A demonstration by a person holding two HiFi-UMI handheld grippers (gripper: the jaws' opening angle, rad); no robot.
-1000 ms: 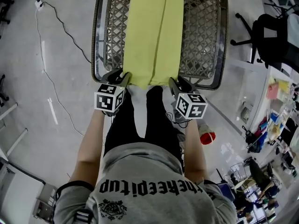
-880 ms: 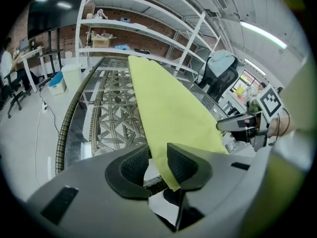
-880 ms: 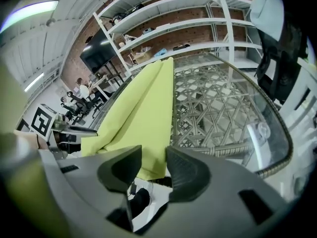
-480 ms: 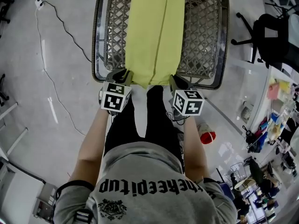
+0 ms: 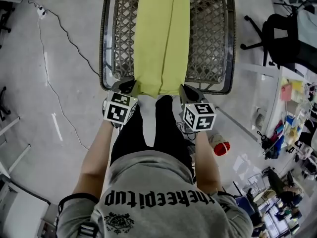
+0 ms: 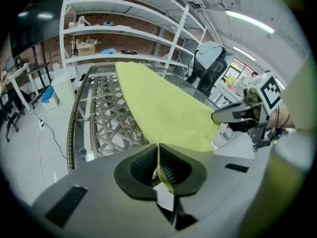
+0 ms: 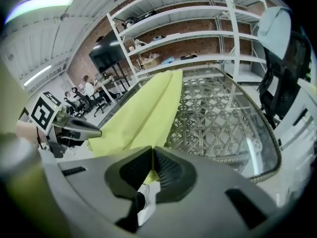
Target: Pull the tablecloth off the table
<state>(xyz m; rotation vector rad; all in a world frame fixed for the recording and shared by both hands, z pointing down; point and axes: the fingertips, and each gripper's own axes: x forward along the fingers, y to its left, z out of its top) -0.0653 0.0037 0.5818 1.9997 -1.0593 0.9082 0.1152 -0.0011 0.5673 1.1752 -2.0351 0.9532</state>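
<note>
A yellow-green tablecloth (image 5: 162,38) lies folded as a long strip down the middle of a wicker table with a glass top (image 5: 212,38). Its near end hangs just over the table's front edge. My left gripper (image 5: 131,86) is at the cloth's near left corner and my right gripper (image 5: 184,89) at the near right corner. Both pairs of jaws have just been closing, with cloth between them. In the left gripper view the left gripper (image 6: 159,153) pinches a fold of the cloth (image 6: 163,108). In the right gripper view the right gripper (image 7: 152,155) clamps the cloth (image 7: 143,110) likewise.
The person stands right at the table's front rim (image 5: 148,92). A black office chair (image 5: 283,31) and a cluttered desk (image 5: 292,123) are to the right. A cable (image 5: 59,29) runs over the floor on the left, and a red-and-white object (image 5: 219,146) lies by the right foot. Shelves (image 6: 124,31) stand beyond the table.
Both grippers' jaws have closed onto the cloth's near corners. The marker cubes have shifted slightly, the right one a little up.
</note>
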